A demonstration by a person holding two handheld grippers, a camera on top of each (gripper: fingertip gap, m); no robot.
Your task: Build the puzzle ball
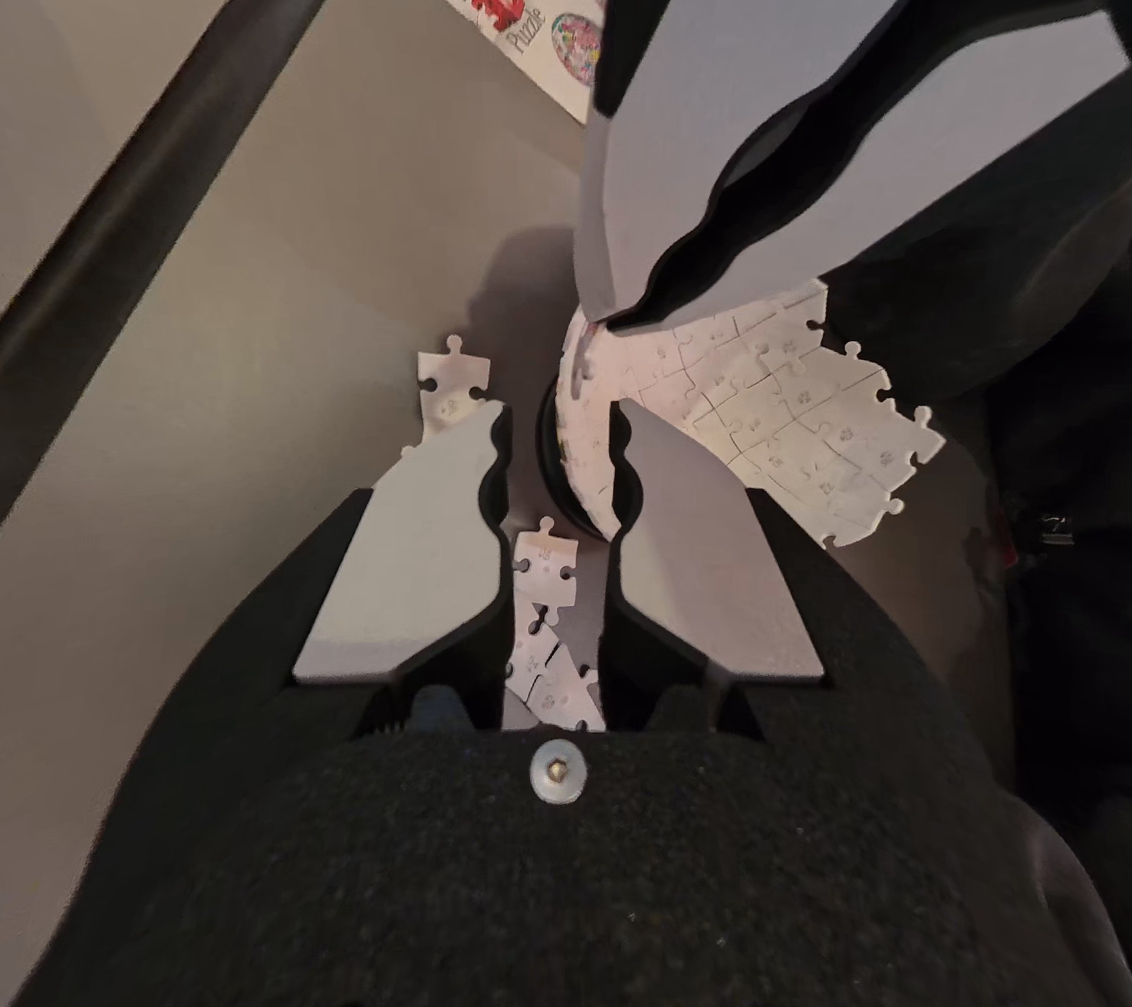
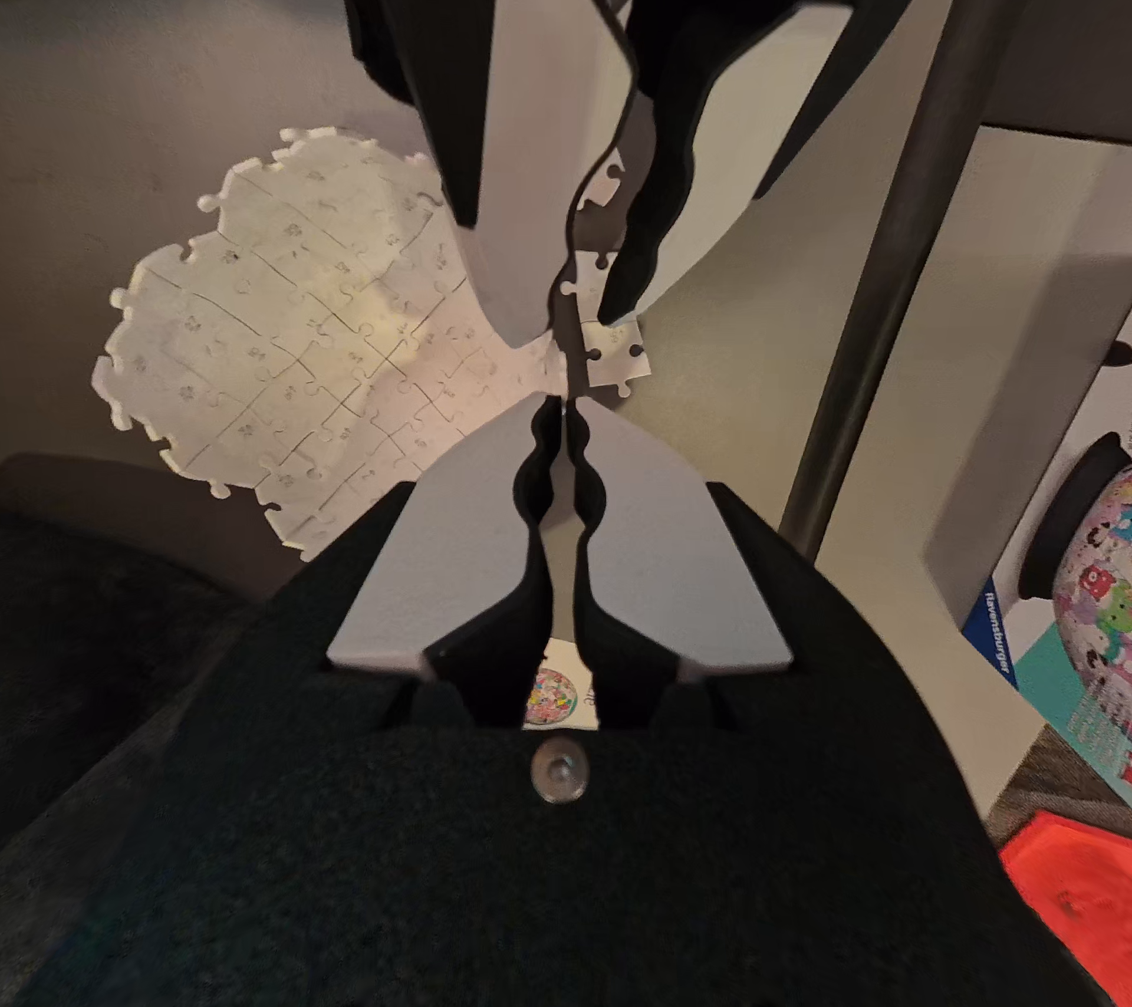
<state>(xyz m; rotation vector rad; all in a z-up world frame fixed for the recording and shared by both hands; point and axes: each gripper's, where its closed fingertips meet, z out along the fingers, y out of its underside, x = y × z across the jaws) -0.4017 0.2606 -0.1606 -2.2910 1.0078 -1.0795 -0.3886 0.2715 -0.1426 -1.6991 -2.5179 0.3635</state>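
The half-built puzzle ball (image 1: 765, 414) is a curved white shell with its numbered inner side showing; it also shows in the right wrist view (image 2: 275, 334). It hangs tilted over a black ring stand (image 1: 547, 457). My right gripper (image 2: 562, 407) is shut on the shell's rim and reaches in from the top of the left wrist view (image 1: 606, 322). My left gripper (image 1: 560, 414) is open and empty, its right finger against the shell's edge. Loose white pieces (image 1: 545, 567) lie on the table between its fingers, and one more piece (image 1: 453, 383) lies beyond its left finger.
A printed leaflet (image 1: 520, 16) lies on the beige table farther off. A dark bar (image 1: 153, 169) crosses the table. The puzzle box (image 2: 1090, 579) and an orange-red object (image 2: 1072, 904) sit at the right. Loose pieces (image 2: 615, 359) lie under the left gripper (image 2: 573, 331). Only a small space, under 4 cm, lies between the two pairs of fingers. From the left gripper's tips to the dark bar (image 1: 153, 169) is close to 12 centimeters.
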